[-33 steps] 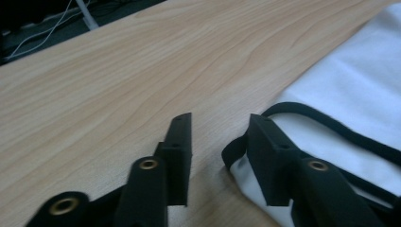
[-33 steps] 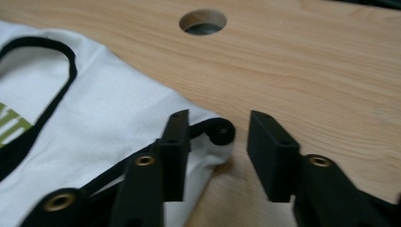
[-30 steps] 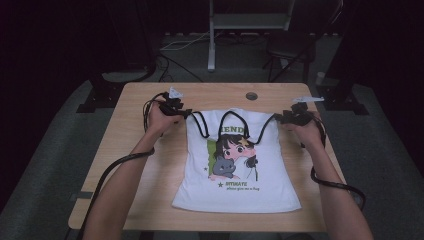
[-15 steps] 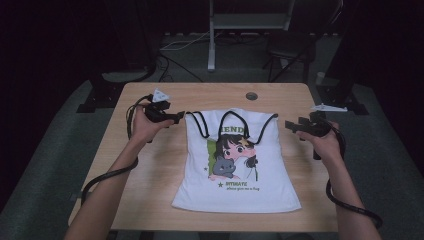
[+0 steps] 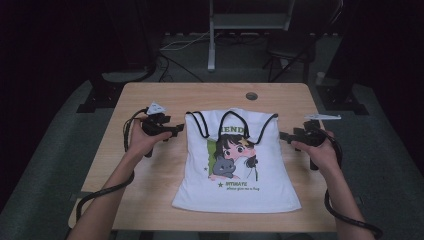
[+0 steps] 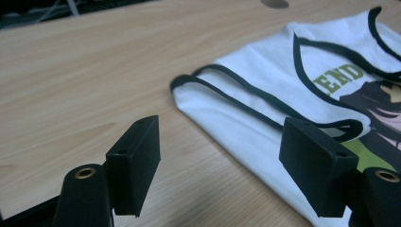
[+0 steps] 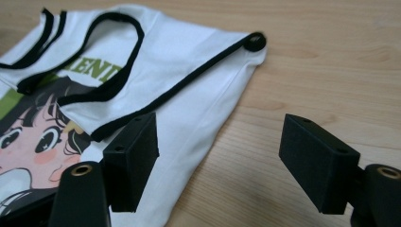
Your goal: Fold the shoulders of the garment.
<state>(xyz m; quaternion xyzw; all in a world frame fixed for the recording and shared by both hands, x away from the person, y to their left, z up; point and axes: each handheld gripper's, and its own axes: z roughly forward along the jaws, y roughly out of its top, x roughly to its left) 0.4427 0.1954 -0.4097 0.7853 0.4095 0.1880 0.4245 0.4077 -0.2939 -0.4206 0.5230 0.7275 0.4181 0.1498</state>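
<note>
A white sleeveless top with black trim and a cartoon print lies flat on the wooden table, neck towards the far edge. My left gripper hovers just left of the top's left shoulder strap. Its jaws have just been opening and now stand open, with bare wood between them and the top ahead to the right. My right gripper sits just right of the right strap. Its jaws have also just been opening and are open over the top's edge, not pressing on it.
A small round grommet is set in the table near the far edge. Behind the table stand a metal post and dark furniture. Bare wood lies on both sides of the top, and cables trail from both grippers along the forearms.
Both hands have drawn outward from the top's shoulder corners, the left to the left and the right to the right. Both sets of jaws have opened and let go of the fabric.
</note>
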